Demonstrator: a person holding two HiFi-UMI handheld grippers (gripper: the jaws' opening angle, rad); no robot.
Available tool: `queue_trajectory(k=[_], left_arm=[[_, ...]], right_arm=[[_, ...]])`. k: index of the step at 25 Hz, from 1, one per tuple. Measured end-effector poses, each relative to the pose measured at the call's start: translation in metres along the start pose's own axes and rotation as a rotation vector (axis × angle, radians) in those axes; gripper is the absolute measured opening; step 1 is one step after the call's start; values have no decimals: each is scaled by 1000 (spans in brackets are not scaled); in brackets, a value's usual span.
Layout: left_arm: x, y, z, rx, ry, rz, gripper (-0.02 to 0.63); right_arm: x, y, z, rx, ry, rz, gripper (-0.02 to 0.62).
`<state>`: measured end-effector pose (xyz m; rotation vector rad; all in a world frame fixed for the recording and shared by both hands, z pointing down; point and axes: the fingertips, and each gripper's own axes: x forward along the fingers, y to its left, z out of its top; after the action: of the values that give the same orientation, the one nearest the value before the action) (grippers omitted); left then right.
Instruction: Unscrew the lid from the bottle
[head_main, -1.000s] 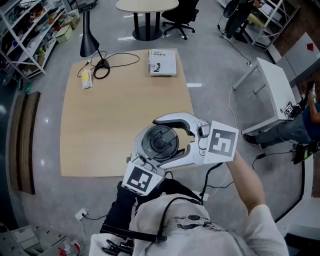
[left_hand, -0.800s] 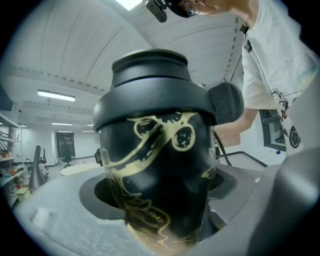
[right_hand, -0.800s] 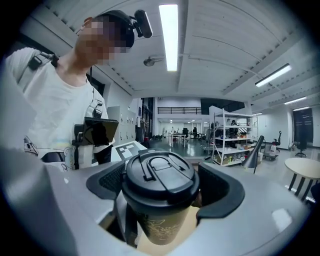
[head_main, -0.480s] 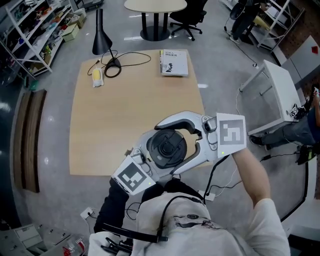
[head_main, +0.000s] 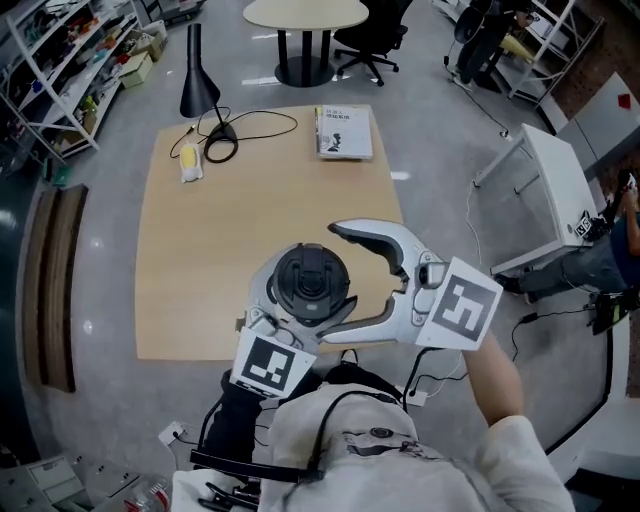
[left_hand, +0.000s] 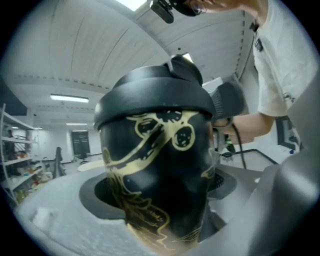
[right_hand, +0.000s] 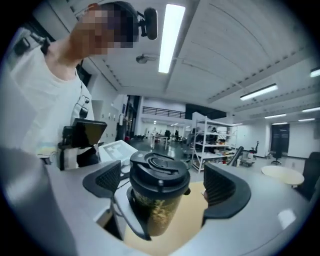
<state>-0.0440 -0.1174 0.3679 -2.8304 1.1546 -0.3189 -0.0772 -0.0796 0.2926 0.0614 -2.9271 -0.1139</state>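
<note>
A pale wooden table (head_main: 200, 250) fills the middle of the head view. A lamp (head_main: 198, 85), a looped cable (head_main: 250, 125) and a book (head_main: 343, 132) sit at its far end, well apart from the work. A person stands at the near edge with a two-jaw tool in each hand, both raised above the tabletop.

The left gripper (left_hand: 160, 210) is clamped on the body of a black bottle (right_hand: 157, 212) with a gold pattern, holding it upright in the air. The right gripper (head_main: 333, 283) reaches in from the right, its jaws on either side of the black lid (right_hand: 159, 172). They are opening and do not touch it; a gap shows on both sides.

Likely trouble, biggest first:

- The bottle hangs on the left grip alone. If that grip slackens, it would probably drop onto the table edge or the floor. Whether it holds liquid cannot be seen.
- The body looks smooth and glossy. A hard twist on the lid could spin the whole bottle inside the left jaws instead of loosening the thread.
- The right pads (right_hand: 107, 180) are not on the lid, so turning now would turn nothing.
- Closing off-centre could push the bottle askew.
- The lid carries a raised flap on top. Pinching that, not the rim, could snap it open or slip off.
</note>
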Motion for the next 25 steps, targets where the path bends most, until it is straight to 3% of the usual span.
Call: queue_trajectory(k=[2, 6, 9, 12, 14, 16, 17, 19, 22, 23, 25], left_arm=[[4, 3, 2, 11, 3, 40, 450], [7, -13, 7, 57, -16, -50, 451], [5, -33, 12, 86, -46, -195, 451], [-3, -60, 18, 59, -87, -387, 451], [-9, -79, 22, 30, -115, -518, 451], [-12, -89, 27, -13, -139, -585, 451], [-10, -88, 28, -39, -143, -574, 450], [-3, -68, 22, -63, -105, -450, 449], [9, -19, 2, 50, 12, -110, 451], [13, -7, -2, 87, 40, -6, 451], [20, 3, -2, 101, 77, 119, 451]], right_arm=[[11, -1, -1, 46, -32, -45, 504], [17, 10, 4, 24, -37, 83, 466], [8, 24, 3, -58, -5, 225, 466], [-2, 46, 1, -148, 12, 445, 465], [-11, 59, -2, -165, 29, 601, 466], [-17, 65, -1, -124, 32, 683, 466], [-17, 61, 3, -74, 19, 659, 468], [-13, 39, 16, 30, -58, 479, 522], [-11, 0, 19, 118, -142, 141, 549], [-11, -6, 13, 132, -131, 81, 549], [-7, -8, 2, 135, -97, 58, 545]])
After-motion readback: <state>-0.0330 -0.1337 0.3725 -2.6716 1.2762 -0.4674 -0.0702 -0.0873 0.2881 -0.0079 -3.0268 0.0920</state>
